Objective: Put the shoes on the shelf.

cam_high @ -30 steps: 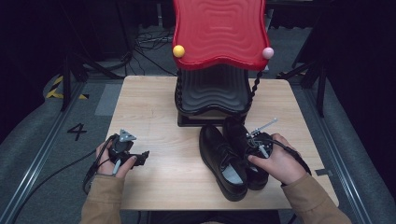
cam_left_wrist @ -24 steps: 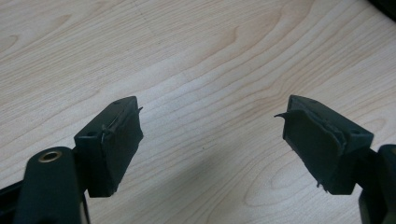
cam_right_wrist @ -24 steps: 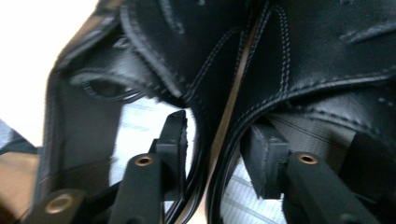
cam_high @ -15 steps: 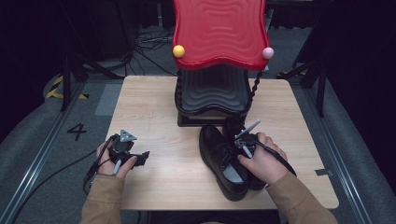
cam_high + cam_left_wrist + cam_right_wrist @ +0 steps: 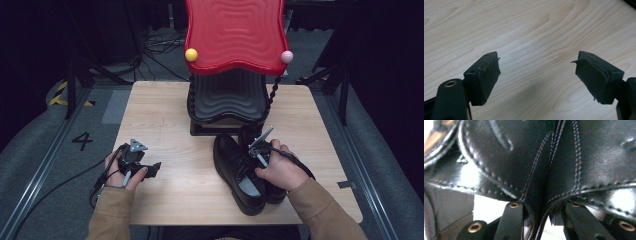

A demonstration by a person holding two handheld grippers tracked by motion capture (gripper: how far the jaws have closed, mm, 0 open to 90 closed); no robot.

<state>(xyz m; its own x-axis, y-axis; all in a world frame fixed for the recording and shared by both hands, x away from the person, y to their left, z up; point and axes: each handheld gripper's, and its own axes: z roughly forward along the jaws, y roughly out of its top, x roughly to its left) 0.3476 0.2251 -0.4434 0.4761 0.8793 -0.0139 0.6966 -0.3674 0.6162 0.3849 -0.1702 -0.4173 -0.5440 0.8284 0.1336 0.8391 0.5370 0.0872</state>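
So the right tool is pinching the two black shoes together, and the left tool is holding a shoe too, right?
Not quite. The left tool holds nothing: the left gripper view shows its jaws open over bare table. The right tool does pinch the black shoes together.

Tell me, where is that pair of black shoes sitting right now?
In the high view the black shoes stand side by side on the wooden table, right of centre, just in front of the red-topped stand, under the person's right hand.

You see glossy black leather shoes (image 5: 239,170) with pale stitching (image 5: 534,167) on a light wood-grain table (image 5: 160,115), a red wavy-ribbed rack top (image 5: 234,32) bearing yellow (image 5: 191,54) and pink balls (image 5: 286,56), and tan sleeves (image 5: 112,212).
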